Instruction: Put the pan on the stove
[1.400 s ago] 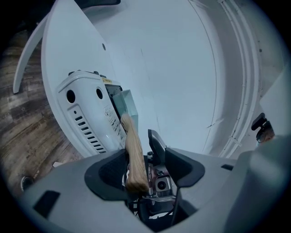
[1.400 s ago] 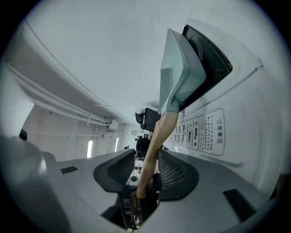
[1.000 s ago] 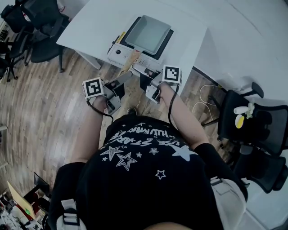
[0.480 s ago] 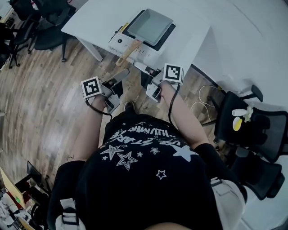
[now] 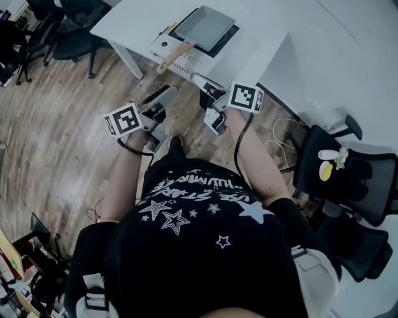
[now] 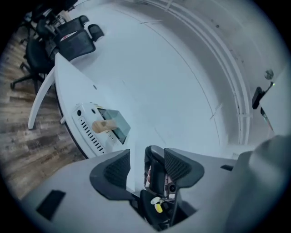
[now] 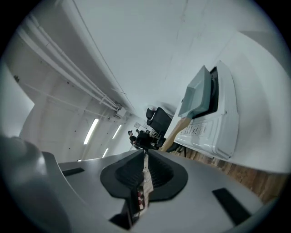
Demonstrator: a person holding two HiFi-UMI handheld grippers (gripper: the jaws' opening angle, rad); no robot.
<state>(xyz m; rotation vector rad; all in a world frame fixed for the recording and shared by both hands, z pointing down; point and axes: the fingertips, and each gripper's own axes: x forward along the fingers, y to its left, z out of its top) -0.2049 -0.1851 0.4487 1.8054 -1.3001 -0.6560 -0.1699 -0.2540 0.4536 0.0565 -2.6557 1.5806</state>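
Pan (image 5: 205, 28) on the stove (image 5: 163, 45); both hand-held grippers held short of the tabletop (image 5: 134, 18).
The left hand-held gripper (image 5: 165, 94) was held wide, its jaws just eased slightly inward, nothing between them. The pan's wooden handle (image 5: 171, 57) was seen overhanging the stove's front, towards the person. The right hand-held gripper (image 5: 200, 79) had just been closed to a slit, empty. A knock on that handle was judged the likeliest upset, skewing the pan. No stove lettering could be read; the shirt's print was illegible.
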